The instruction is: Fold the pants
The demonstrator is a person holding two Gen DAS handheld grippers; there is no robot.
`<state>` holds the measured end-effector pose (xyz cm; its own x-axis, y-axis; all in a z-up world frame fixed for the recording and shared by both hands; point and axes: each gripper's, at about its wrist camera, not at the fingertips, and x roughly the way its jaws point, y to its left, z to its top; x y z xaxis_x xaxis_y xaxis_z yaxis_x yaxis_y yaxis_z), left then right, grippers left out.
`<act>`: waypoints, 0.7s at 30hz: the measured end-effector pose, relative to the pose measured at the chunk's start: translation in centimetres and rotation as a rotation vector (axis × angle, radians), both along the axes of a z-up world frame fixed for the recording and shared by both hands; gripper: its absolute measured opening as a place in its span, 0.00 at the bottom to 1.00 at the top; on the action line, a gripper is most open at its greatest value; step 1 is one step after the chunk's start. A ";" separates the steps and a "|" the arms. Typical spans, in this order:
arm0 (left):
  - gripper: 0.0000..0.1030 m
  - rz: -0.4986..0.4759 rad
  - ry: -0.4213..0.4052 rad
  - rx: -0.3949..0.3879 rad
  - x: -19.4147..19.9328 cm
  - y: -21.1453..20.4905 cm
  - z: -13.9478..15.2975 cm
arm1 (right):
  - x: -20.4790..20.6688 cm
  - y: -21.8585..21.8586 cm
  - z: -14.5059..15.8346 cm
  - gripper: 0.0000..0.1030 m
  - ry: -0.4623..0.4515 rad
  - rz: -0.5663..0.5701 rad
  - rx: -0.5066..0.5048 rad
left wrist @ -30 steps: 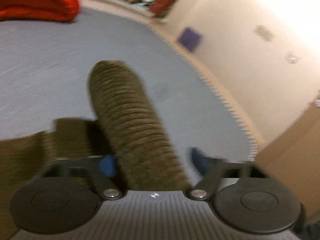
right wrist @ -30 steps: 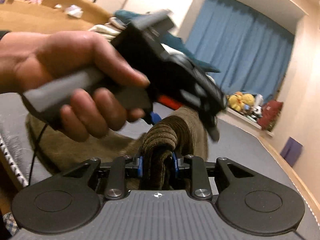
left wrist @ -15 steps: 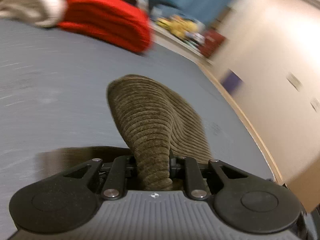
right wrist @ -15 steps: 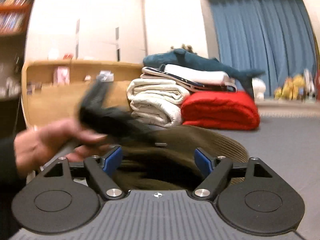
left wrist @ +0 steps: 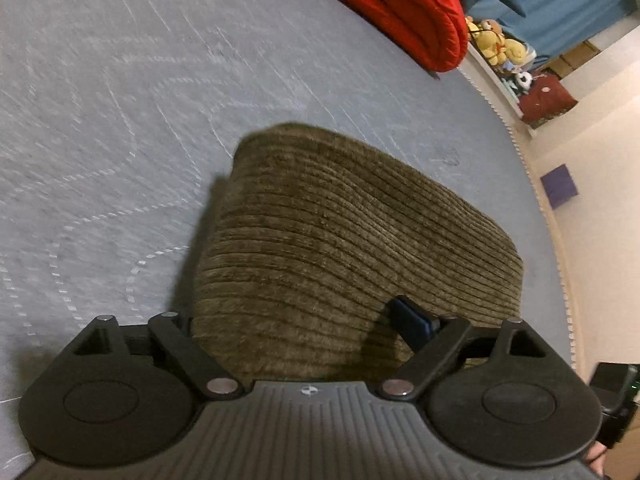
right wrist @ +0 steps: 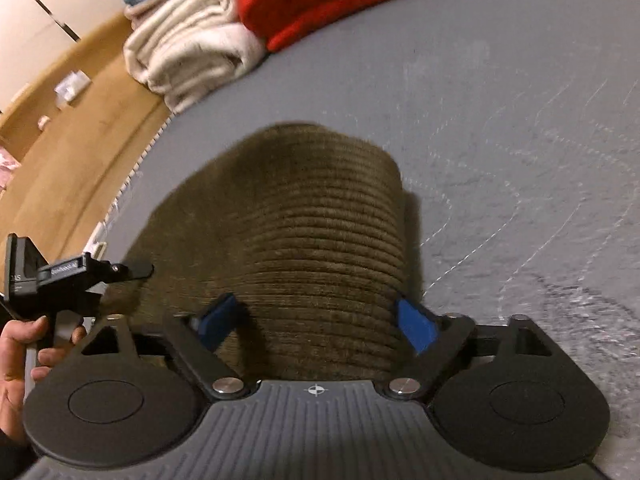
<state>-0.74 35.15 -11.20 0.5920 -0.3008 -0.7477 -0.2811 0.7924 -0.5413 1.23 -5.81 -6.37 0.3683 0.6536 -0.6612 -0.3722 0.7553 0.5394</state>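
Observation:
The olive-brown corduroy pants (left wrist: 340,248) lie folded in a thick bundle on the grey bed cover (left wrist: 120,100). My left gripper (left wrist: 296,324) is open, its fingers spread wide around the near end of the bundle; only the right blue pad (left wrist: 412,322) shows. In the right wrist view the same pants (right wrist: 320,240) lie between the open fingers of my right gripper (right wrist: 320,320), both blue pads apart from each other. The left gripper's body (right wrist: 60,280) and the hand holding it show at the left edge.
A folded red blanket (left wrist: 400,12) and rolled white blankets (right wrist: 188,48) lie at the far end of the bed. Stuffed toys (left wrist: 496,44) sit by the blue curtain. The bed edge (left wrist: 540,200) runs along the right, a wooden floor (right wrist: 72,140) on the other side.
Both grippers have opened and let go of the pants. The raised fold they held has dropped onto the bed as a flat bundle. Both cameras now tilt down at it.

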 end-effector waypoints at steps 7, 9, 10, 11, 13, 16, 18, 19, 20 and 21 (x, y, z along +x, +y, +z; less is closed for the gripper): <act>0.85 -0.052 -0.022 -0.072 1.9 -1.5 -2.0 | 1.9 1.2 -1.3 0.82 0.073 0.014 -0.016; 0.78 -0.049 -0.032 -0.093 2.5 -2.0 -2.4 | 2.4 1.1 -1.6 0.59 0.069 0.010 -0.013; 0.72 -0.048 -0.036 -0.102 2.6 -2.2 -2.4 | 2.9 2.0 -1.2 0.50 0.060 0.009 -0.007; 0.70 -0.048 -0.039 -0.098 2.6 -2.6 -2.2 | 2.8 1.7 -0.8 0.37 0.051 0.008 0.013; 0.62 -0.055 -0.048 -0.072 2.8 -3.2 -1.6 | 2.7 0.9 -0.2 0.27 0.038 -0.005 0.041; 0.54 -0.072 -0.062 -0.070 3.3 -4.9 -0.8 | 2.5 -0.7 1.4 0.23 0.014 -0.005 0.114; 0.50 -0.107 -0.073 -0.073 3.9 -6.4 -0.3 | 2.4 -2.2 3.1 0.23 -0.027 -0.006 0.132; 0.49 -0.124 -0.082 -0.073 4.5 -7.5 -0.1 | 2.4 -2.9 3.7 0.23 -0.040 -0.011 0.138; 0.48 -0.142 -0.095 -0.072 5.1 -8.8 0.2 | 2.6 -4.1 4.5 0.22 -0.052 -0.020 0.145; 0.47 -0.163 -0.112 -0.071 5.8 -10.1 0.6 | 2.9 -5.4 5.2 0.22 -0.060 -0.031 0.151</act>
<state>5.03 25.05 -10.59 0.6095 -0.4487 -0.6535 -0.0874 0.7813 -0.6180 4.16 -11.20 -1.16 0.4260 0.7313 -0.5327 -0.3846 0.6793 0.6250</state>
